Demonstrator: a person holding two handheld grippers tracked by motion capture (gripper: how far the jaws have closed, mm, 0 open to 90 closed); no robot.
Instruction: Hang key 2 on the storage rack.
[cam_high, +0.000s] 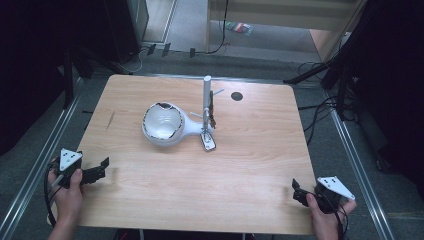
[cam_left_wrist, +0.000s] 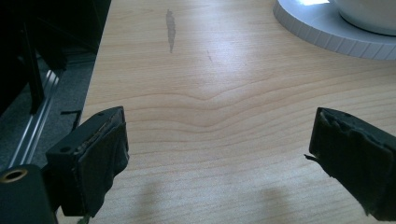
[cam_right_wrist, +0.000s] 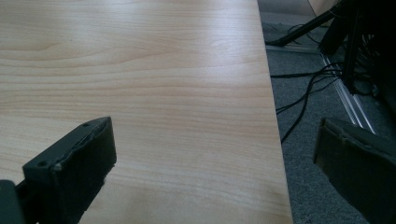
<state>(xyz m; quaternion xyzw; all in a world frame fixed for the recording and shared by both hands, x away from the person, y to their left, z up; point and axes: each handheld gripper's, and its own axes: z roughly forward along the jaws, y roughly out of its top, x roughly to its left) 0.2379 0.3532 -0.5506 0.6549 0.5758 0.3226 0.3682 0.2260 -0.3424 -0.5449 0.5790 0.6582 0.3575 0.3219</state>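
Note:
A white bowl (cam_high: 161, 122) sits on a round white base near the middle of the wooden table (cam_high: 250, 165). A white upright post (cam_high: 206, 100) rises beside it, with a small dark-rimmed piece (cam_high: 208, 142) at its foot. My left gripper (cam_high: 101, 169) rests at the table's front left, open and empty, well short of the bowl. In the left gripper view the gripper (cam_left_wrist: 217, 128) has its jaws wide apart, and the ribbed base (cam_left_wrist: 327, 32) sits far ahead. My right gripper (cam_high: 297, 192) is at the front right corner, open (cam_right_wrist: 215, 135) over the table's right edge.
A dark round hole (cam_high: 236, 96) marks the table's back right. A dark streak (cam_left_wrist: 171, 28) lies on the wood at the left. Metal rails (cam_high: 35, 170) run along the floor on both sides. Cables (cam_right_wrist: 308, 93) and black stands (cam_high: 345, 75) crowd the right.

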